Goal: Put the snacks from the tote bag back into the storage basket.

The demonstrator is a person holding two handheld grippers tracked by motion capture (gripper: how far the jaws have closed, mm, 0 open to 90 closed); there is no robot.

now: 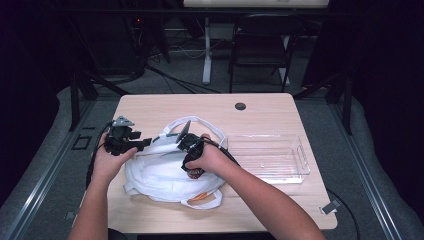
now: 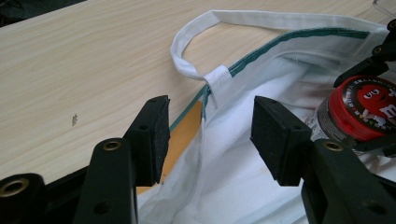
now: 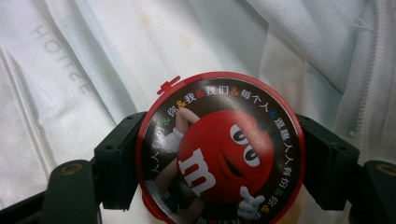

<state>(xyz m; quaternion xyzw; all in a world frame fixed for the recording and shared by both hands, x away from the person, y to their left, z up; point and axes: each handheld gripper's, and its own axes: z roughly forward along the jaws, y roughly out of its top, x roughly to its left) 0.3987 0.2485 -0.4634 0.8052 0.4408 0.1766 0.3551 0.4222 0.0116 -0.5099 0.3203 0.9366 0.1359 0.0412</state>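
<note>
A white cloth tote bag (image 1: 152, 177) lies on the left half of the wooden table (image 1: 165, 105). My left gripper (image 1: 136, 145) is at the bag's left rim. Its jaws stand open, one on each side of the green-trimmed rim (image 2: 212, 86), without pinching it. My right gripper (image 1: 193, 169) points down into the bag's mouth, shut on a round candy can (image 3: 219, 140) with a red cartoon lid. The can (image 2: 362, 109) sits just inside the opening, over the white lining (image 3: 93, 56). A handle loop (image 2: 187, 37) lies flat on the table.
A clear plastic tray (image 1: 301, 150) stands to the right of the bag. Something orange (image 1: 200, 196) shows at the bag's near edge. A round cable hole (image 1: 240, 106) sits near the table's far edge. A chair (image 1: 262, 40) and desk legs stand beyond.
</note>
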